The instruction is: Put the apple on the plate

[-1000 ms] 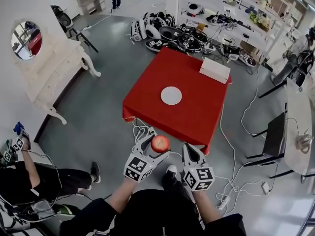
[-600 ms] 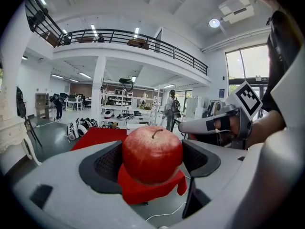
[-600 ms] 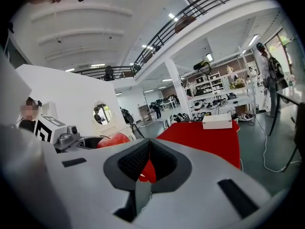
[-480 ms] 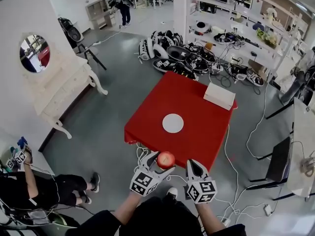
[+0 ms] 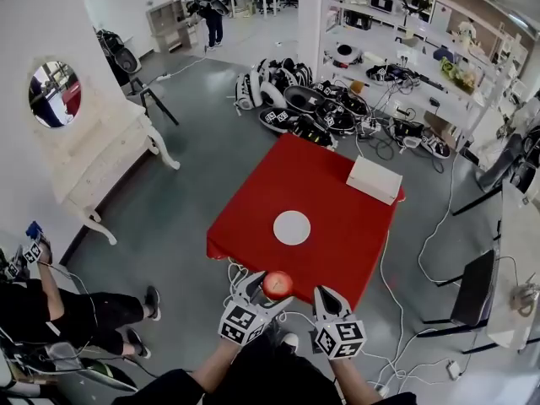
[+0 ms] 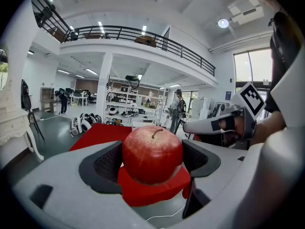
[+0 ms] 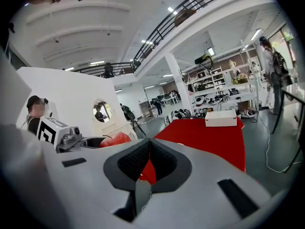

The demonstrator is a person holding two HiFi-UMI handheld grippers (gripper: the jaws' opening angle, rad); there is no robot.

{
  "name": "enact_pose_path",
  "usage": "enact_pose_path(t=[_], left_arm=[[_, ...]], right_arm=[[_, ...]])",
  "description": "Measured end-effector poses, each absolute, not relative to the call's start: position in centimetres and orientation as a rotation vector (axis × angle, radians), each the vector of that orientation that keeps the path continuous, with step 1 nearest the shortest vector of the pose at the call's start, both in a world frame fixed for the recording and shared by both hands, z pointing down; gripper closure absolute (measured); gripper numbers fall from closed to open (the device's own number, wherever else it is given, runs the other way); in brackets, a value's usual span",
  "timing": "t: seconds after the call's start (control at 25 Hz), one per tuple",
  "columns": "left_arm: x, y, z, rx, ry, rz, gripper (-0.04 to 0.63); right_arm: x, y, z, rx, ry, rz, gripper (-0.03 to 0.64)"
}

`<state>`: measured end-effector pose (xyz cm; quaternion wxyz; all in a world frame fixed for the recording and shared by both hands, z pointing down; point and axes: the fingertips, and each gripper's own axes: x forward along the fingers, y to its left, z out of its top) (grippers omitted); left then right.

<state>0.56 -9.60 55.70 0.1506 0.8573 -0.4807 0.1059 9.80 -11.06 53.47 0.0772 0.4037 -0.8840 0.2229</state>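
A red apple with a short stem sits between the jaws of my left gripper, which is shut on it, held in the air just short of the table's near edge. In the right gripper view the apple shows at the left. The white round plate lies on the red table, near its front half, ahead of both grippers. My right gripper hangs beside the left one, jaws shut with nothing between them.
A white box rests at the table's far right corner. Cables trail on the grey floor under and right of the table. Helmets and gear lie piled beyond it. A white dresser stands left; a seated person is at lower left.
The view has shifted: the table and plate sit a little nearer to the grippers. Both grippers hold their pose, the apple still clamped in the left one.
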Motion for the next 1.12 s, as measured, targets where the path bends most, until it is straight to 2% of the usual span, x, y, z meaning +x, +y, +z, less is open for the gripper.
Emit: enact_pose_path(t=[1.12], left_arm=[[-8.5,-28.4,58.0,2.568,-1.205,0.332,0.202]], right_arm=[[1.2,-26.8,55.3,1.390,-2.516,0.706,0.606]])
